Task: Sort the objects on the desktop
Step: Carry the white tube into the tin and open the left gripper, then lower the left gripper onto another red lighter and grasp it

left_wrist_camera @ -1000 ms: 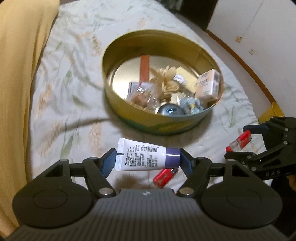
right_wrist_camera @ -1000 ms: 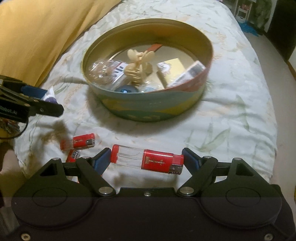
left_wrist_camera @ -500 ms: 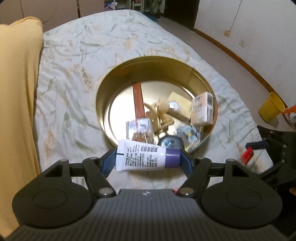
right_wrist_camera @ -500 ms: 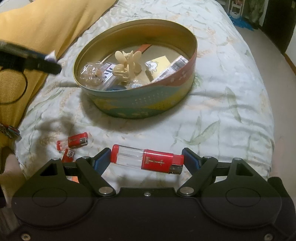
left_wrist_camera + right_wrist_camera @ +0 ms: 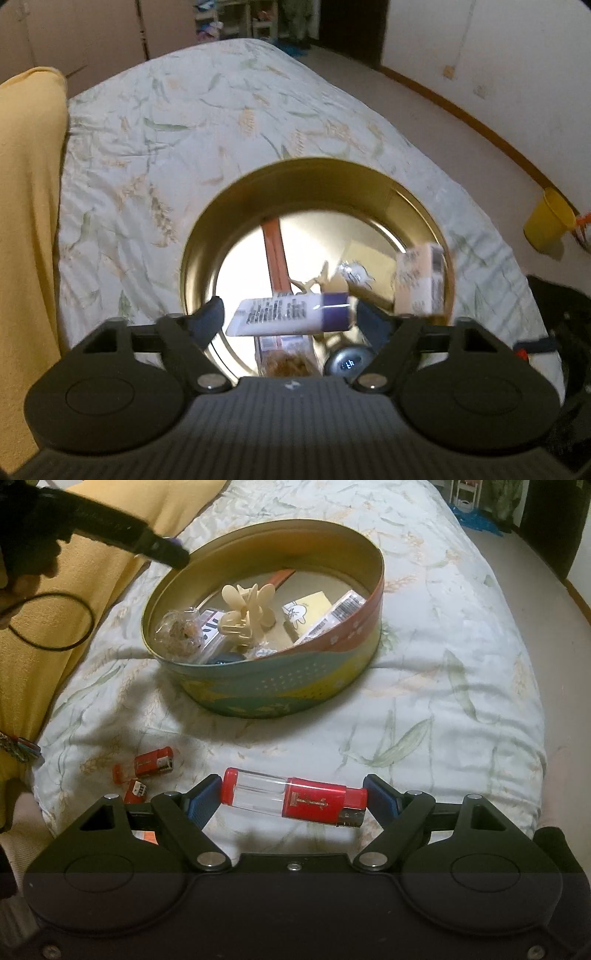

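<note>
The round gold tin (image 5: 314, 173) lies on the flowered bedspread, directly below my left gripper (image 5: 290, 318). Its jaws are opening, and a white tube with a purple cap (image 5: 284, 315) hangs tilted and blurred between them, with a gap at each end. The right wrist view shows that gripper's dark fingers (image 5: 162, 550) over the tin's (image 5: 280, 686) far left rim. My right gripper (image 5: 293, 802) stays low near the bed's front edge, shut on a red and clear lighter (image 5: 295, 801) held lengthwise. Two smaller red lighters (image 5: 153, 766) (image 5: 135, 794) lie on the spread at front left.
The tin holds a cream hair claw (image 5: 247, 613), a bag of beads (image 5: 181, 631), small boxes (image 5: 332, 616) and a pencil (image 5: 275, 254). A yellow blanket (image 5: 26, 221) borders the left side, with a black hair band (image 5: 51, 622) on it. A yellow cup (image 5: 546, 218) stands on the floor.
My left gripper carried the tube forward and up until it was over the tin, then spread its jaws, so the tube has come loose. The right gripper and its lighter have stayed put.
</note>
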A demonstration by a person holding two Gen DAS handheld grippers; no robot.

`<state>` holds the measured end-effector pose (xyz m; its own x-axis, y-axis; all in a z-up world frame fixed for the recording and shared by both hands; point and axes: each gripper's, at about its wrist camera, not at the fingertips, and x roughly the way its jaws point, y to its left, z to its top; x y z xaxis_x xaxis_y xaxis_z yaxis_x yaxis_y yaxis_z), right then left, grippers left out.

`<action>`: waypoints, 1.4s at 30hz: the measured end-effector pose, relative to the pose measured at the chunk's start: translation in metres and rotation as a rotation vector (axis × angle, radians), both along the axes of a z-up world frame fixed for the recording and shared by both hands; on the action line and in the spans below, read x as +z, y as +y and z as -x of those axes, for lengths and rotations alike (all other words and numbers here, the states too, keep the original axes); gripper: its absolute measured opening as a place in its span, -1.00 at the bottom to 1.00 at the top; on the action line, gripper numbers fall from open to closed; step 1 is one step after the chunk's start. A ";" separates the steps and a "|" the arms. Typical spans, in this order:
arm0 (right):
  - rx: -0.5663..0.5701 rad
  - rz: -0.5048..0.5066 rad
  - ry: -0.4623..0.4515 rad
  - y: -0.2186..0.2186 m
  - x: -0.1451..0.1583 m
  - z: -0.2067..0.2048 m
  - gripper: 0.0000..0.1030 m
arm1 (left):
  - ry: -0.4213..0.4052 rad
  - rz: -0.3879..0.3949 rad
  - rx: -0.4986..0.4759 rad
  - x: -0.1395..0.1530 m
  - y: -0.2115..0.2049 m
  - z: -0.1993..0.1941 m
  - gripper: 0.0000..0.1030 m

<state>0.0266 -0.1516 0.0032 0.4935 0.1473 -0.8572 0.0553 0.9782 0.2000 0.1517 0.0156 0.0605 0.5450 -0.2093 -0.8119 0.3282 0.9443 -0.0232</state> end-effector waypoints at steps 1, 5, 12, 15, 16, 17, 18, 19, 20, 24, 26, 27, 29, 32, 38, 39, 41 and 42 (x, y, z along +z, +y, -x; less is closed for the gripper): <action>0.000 0.001 0.001 0.000 0.000 0.000 0.59 | -0.006 0.011 0.015 -0.001 0.002 0.000 0.81; -0.002 -0.004 -0.003 0.000 0.000 -0.001 0.59 | 0.005 0.000 0.018 -0.004 0.006 0.002 0.86; -0.005 -0.010 -0.008 0.000 0.001 -0.002 0.59 | 0.051 -0.005 -0.118 -0.015 0.007 0.026 0.86; -0.008 -0.008 -0.009 0.000 0.001 -0.002 0.59 | 0.075 -0.003 -0.192 -0.024 0.005 0.040 0.85; -0.009 -0.007 -0.009 0.000 0.001 -0.002 0.59 | 0.081 -0.005 -0.216 -0.027 0.004 0.044 0.85; -0.012 -0.007 -0.007 -0.001 0.001 -0.002 0.59 | 0.089 -0.009 -0.246 -0.031 0.002 0.050 0.83; -0.013 -0.008 -0.006 -0.001 0.001 -0.002 0.59 | 0.096 -0.013 -0.270 -0.034 0.001 0.055 0.81; -0.014 -0.009 -0.006 -0.001 0.001 -0.001 0.59 | 0.104 -0.017 -0.297 -0.038 -0.001 0.061 0.80; -0.014 -0.008 -0.006 -0.001 0.001 -0.001 0.59 | 0.115 -0.018 -0.321 -0.042 -0.002 0.066 0.80; -0.015 -0.010 -0.005 -0.002 0.001 -0.001 0.59 | 0.162 -0.028 -0.377 -0.059 -0.007 0.084 0.72; -0.016 -0.013 -0.002 -0.002 0.001 -0.001 0.59 | 0.180 -0.025 -0.402 -0.066 -0.008 0.088 0.63; -0.018 -0.014 -0.002 -0.002 0.001 -0.001 0.59 | 0.190 -0.020 -0.415 -0.069 -0.009 0.091 0.58; -0.021 -0.015 0.000 -0.003 0.000 0.000 0.59 | 0.200 -0.015 -0.429 -0.074 -0.009 0.096 0.52; -0.022 -0.015 0.002 -0.003 0.000 0.000 0.59 | 0.230 -0.016 -0.445 -0.083 -0.008 0.102 0.30; -0.020 -0.018 0.007 -0.001 -0.001 0.000 0.59 | 0.260 -0.028 -0.445 -0.096 -0.006 0.107 0.26; -0.020 -0.017 0.008 -0.001 -0.002 0.000 0.59 | 0.263 -0.032 -0.445 -0.098 -0.006 0.107 0.26; -0.018 -0.016 0.010 0.000 -0.002 0.000 0.59 | 0.268 -0.039 -0.443 -0.102 -0.006 0.106 0.26; -0.017 -0.017 0.010 0.001 -0.002 0.001 0.59 | 0.273 -0.041 -0.438 -0.105 -0.006 0.106 0.26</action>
